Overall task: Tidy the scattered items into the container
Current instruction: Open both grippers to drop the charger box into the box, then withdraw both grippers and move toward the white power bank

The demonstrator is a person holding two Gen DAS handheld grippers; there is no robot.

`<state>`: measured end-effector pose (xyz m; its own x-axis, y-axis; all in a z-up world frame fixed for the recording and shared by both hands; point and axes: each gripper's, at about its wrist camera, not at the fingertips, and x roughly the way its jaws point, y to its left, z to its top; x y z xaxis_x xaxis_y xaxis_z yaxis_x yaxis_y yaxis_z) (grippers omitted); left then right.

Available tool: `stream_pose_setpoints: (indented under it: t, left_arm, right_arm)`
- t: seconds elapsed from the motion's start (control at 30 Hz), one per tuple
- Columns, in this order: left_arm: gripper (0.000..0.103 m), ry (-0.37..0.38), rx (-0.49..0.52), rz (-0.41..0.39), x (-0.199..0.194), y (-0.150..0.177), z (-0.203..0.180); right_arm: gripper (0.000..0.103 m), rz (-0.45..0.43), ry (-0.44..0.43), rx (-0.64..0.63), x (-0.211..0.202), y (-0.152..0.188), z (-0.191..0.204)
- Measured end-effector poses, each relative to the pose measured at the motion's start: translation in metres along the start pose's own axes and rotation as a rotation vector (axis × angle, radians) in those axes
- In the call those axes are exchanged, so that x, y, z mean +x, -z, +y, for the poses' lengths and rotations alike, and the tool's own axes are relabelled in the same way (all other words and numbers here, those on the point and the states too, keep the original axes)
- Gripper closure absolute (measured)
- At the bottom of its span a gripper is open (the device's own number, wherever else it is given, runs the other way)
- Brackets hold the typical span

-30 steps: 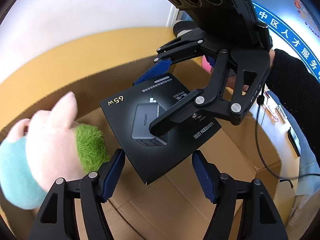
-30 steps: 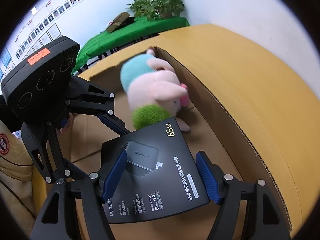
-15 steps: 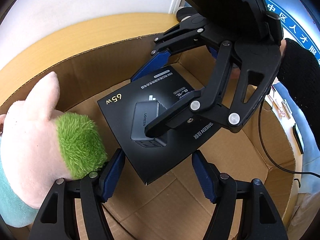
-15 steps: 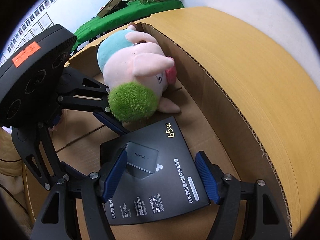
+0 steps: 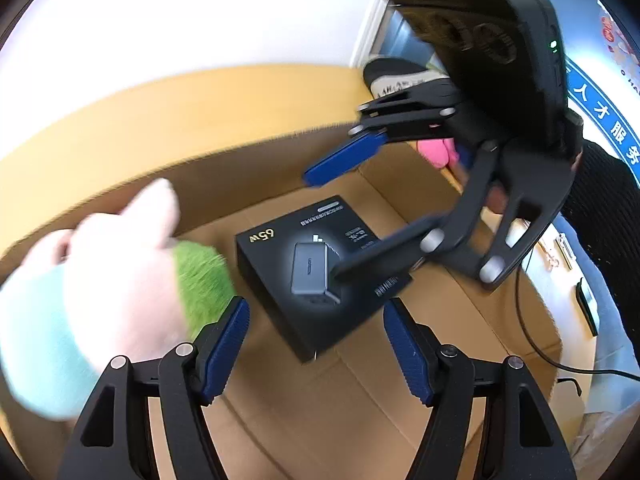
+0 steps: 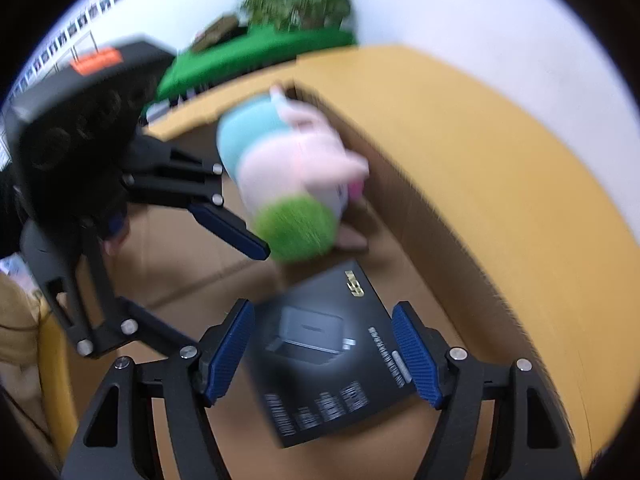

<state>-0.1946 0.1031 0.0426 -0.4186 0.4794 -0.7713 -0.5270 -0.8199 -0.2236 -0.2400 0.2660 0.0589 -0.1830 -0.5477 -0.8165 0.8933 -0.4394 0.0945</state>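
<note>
A black charger box (image 5: 320,272) marked 65W lies flat on the floor of the open cardboard box (image 5: 360,412); it also shows in the right wrist view (image 6: 332,360). A pink, teal and green plush toy (image 5: 120,292) lies beside it against the box wall, also in the right wrist view (image 6: 292,184). My left gripper (image 5: 316,352) is open and empty above the box floor. My right gripper (image 6: 324,356) is open above the charger box, apart from it.
The cardboard box wall (image 6: 404,200) rises on the far side, on a yellow table (image 6: 520,168). A pink item (image 5: 438,152) shows behind my right gripper. A black cable (image 5: 540,344) runs past the box's right edge.
Both grippers have lifted up and back from the box floor. The charger box now lies free below my right gripper. The views are motion-blurred.
</note>
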Motion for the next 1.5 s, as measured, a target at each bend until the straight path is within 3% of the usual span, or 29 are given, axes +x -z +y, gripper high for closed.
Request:
stream_pose_setpoints:
  t: [0.2,0.27,0.33,0.47,0.63,0.77,0.93,1.13,1.5]
  left_arm:
    - [0.019,-0.067,0.009,-0.141,-0.080,0.035,-0.029]
    - [0.014,-0.103,0.006,-0.214,-0.111,0.043,-0.044]
    - [0.003,-0.157,0.005,-0.286,-0.133,0.053,-0.059]
    - [0.000,-0.261,-0.042,-0.432,-0.169,0.085,-0.085]
    - [0.000,-0.309,-0.133,-0.480,-0.200,0.133,-0.103]
    - [0.000,-0.309,-0.156,-0.466,-0.199,0.168,-0.117]
    - [0.000,-0.275,-0.158,-0.443,-0.198,0.188,-0.131]
    - [0.000,-0.269,-0.144,-0.444,-0.200,0.198,-0.146]
    - [0.000,-0.250,-0.150,-0.418,-0.181,0.209,-0.156]
  right_arm:
    - [0.030,-0.243,0.182,0.092,-0.090,0.009,0.062]
    - [0.026,-0.293,0.291,0.138,-0.113,0.016,0.092]
    - [0.025,-0.327,0.409,0.186,-0.128,0.026,0.132]
    - [0.025,-0.399,0.593,0.361,-0.143,0.054,0.197]
    - [0.025,-0.422,0.778,0.470,-0.130,0.093,0.275]
    - [0.025,-0.419,0.787,0.542,-0.120,0.111,0.311]
    - [0.025,-0.403,0.814,0.606,-0.125,0.128,0.335]
    - [0.025,-0.415,0.824,0.622,-0.134,0.138,0.355]
    - [0.025,-0.380,0.808,0.613,-0.118,0.146,0.357]
